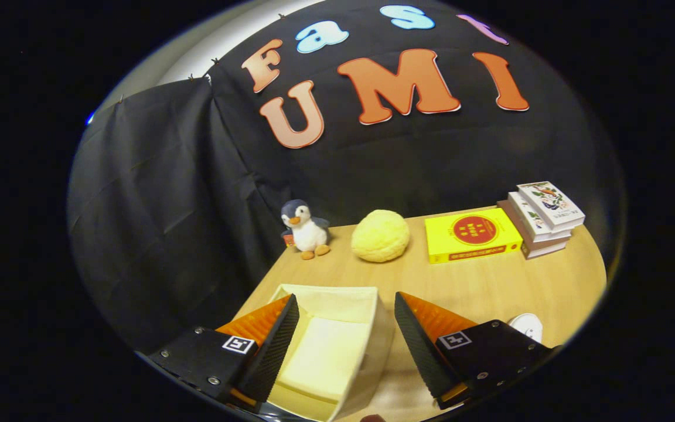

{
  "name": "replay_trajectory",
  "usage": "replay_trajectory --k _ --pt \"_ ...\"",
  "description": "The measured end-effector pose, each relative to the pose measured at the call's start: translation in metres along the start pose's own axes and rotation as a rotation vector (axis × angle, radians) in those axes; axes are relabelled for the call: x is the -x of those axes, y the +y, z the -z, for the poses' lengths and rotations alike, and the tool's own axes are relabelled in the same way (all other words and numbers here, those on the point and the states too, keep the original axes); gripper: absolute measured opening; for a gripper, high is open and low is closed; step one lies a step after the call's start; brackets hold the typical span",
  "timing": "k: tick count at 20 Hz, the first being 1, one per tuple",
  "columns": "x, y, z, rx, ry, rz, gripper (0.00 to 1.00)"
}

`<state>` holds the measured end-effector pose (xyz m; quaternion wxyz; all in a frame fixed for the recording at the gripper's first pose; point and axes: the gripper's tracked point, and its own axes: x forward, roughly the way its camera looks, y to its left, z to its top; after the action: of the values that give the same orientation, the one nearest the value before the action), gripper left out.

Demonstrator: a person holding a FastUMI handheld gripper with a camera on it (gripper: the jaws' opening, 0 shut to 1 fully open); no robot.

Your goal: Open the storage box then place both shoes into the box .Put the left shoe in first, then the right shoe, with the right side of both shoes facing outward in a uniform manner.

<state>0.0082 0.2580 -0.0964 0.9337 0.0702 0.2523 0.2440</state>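
An open cream storage box (367, 305) sits on the wooden table directly under and between my fingers; its inside looks bare. My gripper (346, 337) is open above it, with nothing between the fingers. The left finger hangs over the box's left wall, the right finger just past its right wall. A small part of a white shoe (528, 326) peeks out behind the right finger, on the table to the right of the box.
Beyond the box, at the table's (490, 287) far edge, stand a penguin plush toy (306, 230), a yellow fluffy ball (380, 235), a yellow book (471, 235) and a stack of books (541, 218). Black cloth walls close the back and left.
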Motion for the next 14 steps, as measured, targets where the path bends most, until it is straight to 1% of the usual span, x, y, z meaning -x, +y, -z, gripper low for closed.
replay_trajectory --k 4,9,14 --pt "0.015 -0.071 0.028 0.016 0.033 0.142 0.98" --pt "0.033 -0.137 0.071 0.057 0.101 0.282 0.99" --pt "0.047 -0.171 0.109 0.064 0.164 0.348 0.98"
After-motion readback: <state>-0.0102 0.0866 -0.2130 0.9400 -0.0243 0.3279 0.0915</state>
